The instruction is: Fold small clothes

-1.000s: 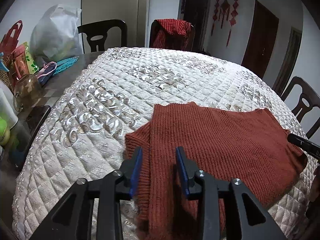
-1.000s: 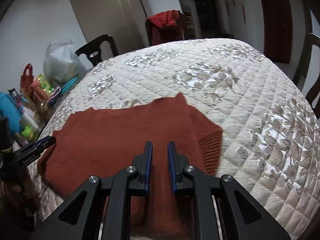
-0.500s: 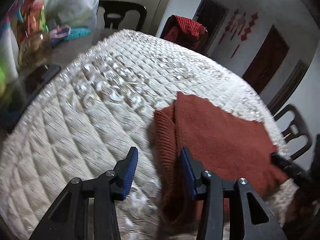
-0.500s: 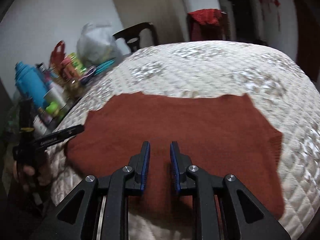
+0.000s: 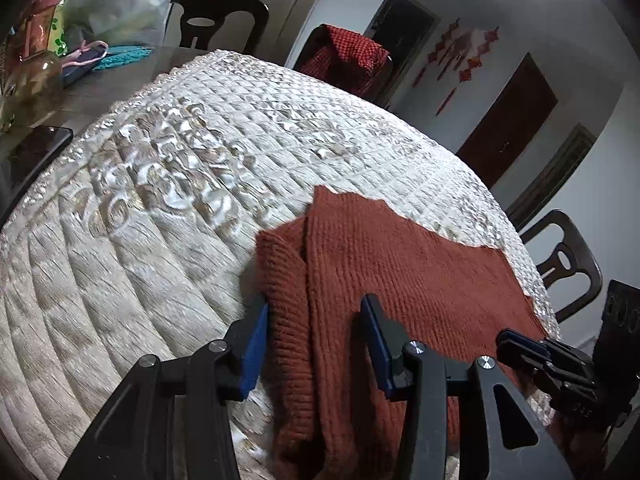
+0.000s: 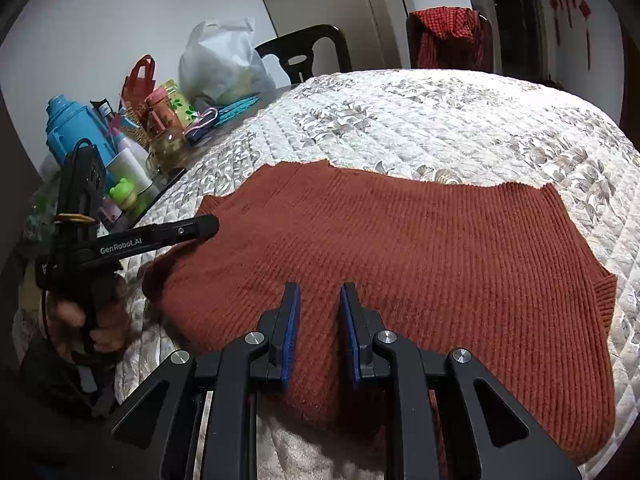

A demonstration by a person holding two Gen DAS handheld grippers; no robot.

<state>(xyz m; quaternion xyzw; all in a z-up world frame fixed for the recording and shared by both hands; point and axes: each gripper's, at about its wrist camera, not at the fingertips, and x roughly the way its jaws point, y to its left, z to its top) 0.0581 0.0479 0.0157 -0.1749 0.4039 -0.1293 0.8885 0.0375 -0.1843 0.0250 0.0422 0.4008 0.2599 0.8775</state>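
A rust-red knitted sweater [image 5: 400,280] [image 6: 400,248] lies flat on the cream quilted table cover [image 5: 180,184] [image 6: 460,120]. Its left sleeve is folded in along the left side. My left gripper [image 5: 314,320] hovers over that folded left edge, jaws open wide, with the ribbed sleeve between them and no pad pressing. It also shows at the left of the right wrist view as the left gripper [image 6: 200,226], held by a hand [image 6: 92,320]. My right gripper [image 6: 319,312] stands over the middle of the near hem, jaws a little apart, holding nothing. The right gripper [image 5: 516,340] appears at the sweater's right corner.
Clutter crowds the table's left end: a blue bottle [image 6: 76,132], a red bag [image 6: 140,76], a white plastic bag [image 6: 220,64], a glass jar [image 5: 32,84], a dark phone [image 5: 36,152]. Dark chairs [image 5: 568,264] ring the table; one carries a red checked cloth [image 5: 348,56].
The left jaws have spread wider and the left gripper has rolled and stayed at the sweater's left edge. The right gripper has swung left from the right sleeve to the middle of the hem.
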